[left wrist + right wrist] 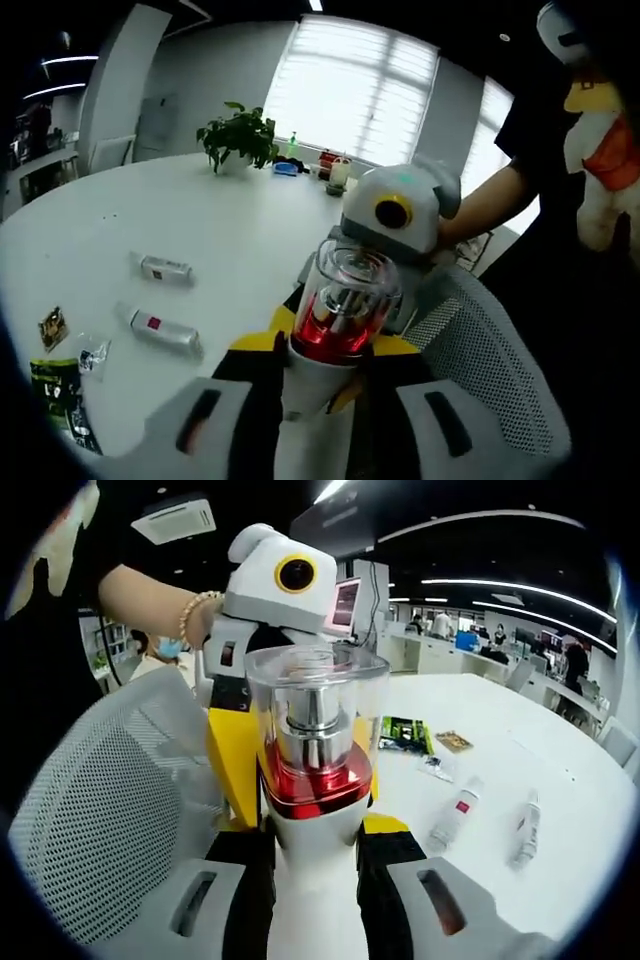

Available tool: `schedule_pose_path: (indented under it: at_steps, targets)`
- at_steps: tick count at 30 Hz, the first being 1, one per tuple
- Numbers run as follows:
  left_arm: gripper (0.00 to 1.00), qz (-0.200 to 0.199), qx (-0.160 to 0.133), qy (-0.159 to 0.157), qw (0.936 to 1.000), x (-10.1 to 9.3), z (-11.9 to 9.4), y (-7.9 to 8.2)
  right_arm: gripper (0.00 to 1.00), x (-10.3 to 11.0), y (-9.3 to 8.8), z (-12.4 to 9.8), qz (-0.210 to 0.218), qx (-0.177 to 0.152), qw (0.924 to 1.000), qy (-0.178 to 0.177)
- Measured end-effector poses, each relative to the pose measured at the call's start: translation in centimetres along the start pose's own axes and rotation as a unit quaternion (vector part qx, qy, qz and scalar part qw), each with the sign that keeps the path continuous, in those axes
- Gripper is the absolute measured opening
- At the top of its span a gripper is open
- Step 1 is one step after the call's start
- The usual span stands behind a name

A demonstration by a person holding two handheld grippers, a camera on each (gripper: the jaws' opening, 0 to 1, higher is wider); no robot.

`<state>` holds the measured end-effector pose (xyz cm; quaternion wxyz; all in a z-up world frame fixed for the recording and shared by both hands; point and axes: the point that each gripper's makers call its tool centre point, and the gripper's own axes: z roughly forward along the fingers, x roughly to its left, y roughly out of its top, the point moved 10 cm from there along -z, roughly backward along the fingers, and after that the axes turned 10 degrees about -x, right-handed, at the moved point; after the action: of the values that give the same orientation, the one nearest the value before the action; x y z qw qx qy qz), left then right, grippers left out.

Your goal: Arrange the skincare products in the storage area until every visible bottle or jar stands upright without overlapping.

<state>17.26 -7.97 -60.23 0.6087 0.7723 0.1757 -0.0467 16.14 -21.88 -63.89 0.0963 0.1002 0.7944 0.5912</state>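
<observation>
A white bottle (340, 300) with a clear cap and a red band is held upright in mid-air, off the table's edge. My left gripper (325, 365) is shut on its white body, a jaw on each side. My right gripper (315, 855) clasps the same bottle (315, 750) from the opposite side. Each gripper faces the other across the bottle: the right gripper's body (400, 210) and the left gripper's body (280, 575) are right behind the cap. Two white tubes (165, 268) (165, 332) lie flat on the white table (230, 220).
A grey mesh chair (490, 360) (100, 810) stands under the bottle, beside the table's edge. Small packets (52, 327) (405, 732) lie near the tubes (455, 815) (527, 825). A potted plant (240, 135) and small items sit at the table's far side. A person's arm (150, 590) holds the left gripper.
</observation>
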Motion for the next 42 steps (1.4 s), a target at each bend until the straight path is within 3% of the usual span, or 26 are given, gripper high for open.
schedule_pose_path:
  at_steps: [12, 23, 42]
  targets:
    - [0.25, 0.001, 0.012, -0.009, 0.9999, 0.2, 1.2, -0.6, 0.3, -0.2, -1.1, -0.2, -0.006, 0.027, 0.9996, -0.013]
    - [0.26, -0.01, -0.001, -0.019, 0.9998, 1.0, 1.9, -0.5, 0.3, -1.1, -1.5, -0.7, 0.0, 0.025, 0.9992, -0.03]
    - [0.26, -0.005, -0.007, -0.037, 0.9993, 4.9, 5.6, 1.6, 0.3, -6.5, -1.8, -2.7, 0.001, 0.042, 0.9982, -0.042]
